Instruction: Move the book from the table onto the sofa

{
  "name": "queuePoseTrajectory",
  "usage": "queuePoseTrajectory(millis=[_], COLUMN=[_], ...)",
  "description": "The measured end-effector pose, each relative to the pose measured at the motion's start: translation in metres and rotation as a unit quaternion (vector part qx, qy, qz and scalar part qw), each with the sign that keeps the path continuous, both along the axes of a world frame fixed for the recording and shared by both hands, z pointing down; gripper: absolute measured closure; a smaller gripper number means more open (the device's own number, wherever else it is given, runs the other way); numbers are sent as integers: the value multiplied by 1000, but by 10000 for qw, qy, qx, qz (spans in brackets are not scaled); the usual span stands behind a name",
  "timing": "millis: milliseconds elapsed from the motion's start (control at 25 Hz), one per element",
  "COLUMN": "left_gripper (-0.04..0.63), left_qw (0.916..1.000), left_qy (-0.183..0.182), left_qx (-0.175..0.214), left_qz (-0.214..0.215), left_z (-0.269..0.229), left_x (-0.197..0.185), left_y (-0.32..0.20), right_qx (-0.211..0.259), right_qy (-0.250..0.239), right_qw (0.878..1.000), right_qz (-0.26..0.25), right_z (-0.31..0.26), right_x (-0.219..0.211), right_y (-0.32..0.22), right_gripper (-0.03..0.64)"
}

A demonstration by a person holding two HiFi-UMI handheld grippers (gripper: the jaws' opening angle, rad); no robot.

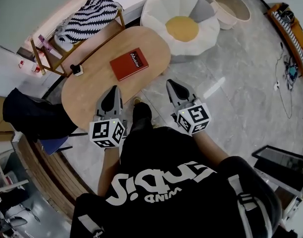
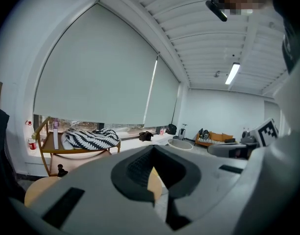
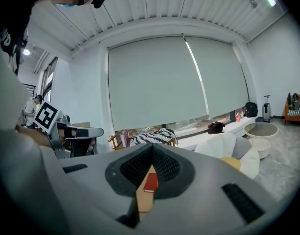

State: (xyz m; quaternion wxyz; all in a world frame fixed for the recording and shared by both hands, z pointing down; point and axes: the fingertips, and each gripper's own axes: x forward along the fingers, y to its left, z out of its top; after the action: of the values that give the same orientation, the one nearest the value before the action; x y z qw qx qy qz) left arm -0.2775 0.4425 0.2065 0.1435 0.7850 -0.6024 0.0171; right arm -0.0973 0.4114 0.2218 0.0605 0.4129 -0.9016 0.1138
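- The desk (image 1: 92,95) is an oval wooden top that runs from your left side up toward the sofa.
- The sofa (image 1: 156,14) is a white, petal-shaped seat with a yellow centre, just past the desk's far end on the grey floor (image 1: 240,83).
- A wooden rack (image 1: 42,53) stands beside the desk's left edge with a black-and-white striped blanket (image 1: 87,16) heaped on it.
- Your left gripper (image 1: 113,92) hangs over the near part of the desk, jaws clenched and nothing in them.
- Your right gripper (image 1: 172,87) hangs over the floor off the desk's right edge, jaws clenched too and empty.
- The book (image 1: 128,64) is red and lies flat on the desk's far half, ahead of both grippers and touched by neither.
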Motion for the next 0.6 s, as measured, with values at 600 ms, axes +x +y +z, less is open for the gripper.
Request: queuePoseTrajectory(millis=[600], left_gripper=[589], left_qw=[9997], left_qy=[13], left_qx=[-209], left_qz=[106], left_z=[6], left_x=[-38], left_y=[-117], right_qx=[-150], right_qy=[-60], right_qw=[9998], right_qz=[-82], right_z=[0], right_x=[-52], right_y=[-114], right_gripper=[618])
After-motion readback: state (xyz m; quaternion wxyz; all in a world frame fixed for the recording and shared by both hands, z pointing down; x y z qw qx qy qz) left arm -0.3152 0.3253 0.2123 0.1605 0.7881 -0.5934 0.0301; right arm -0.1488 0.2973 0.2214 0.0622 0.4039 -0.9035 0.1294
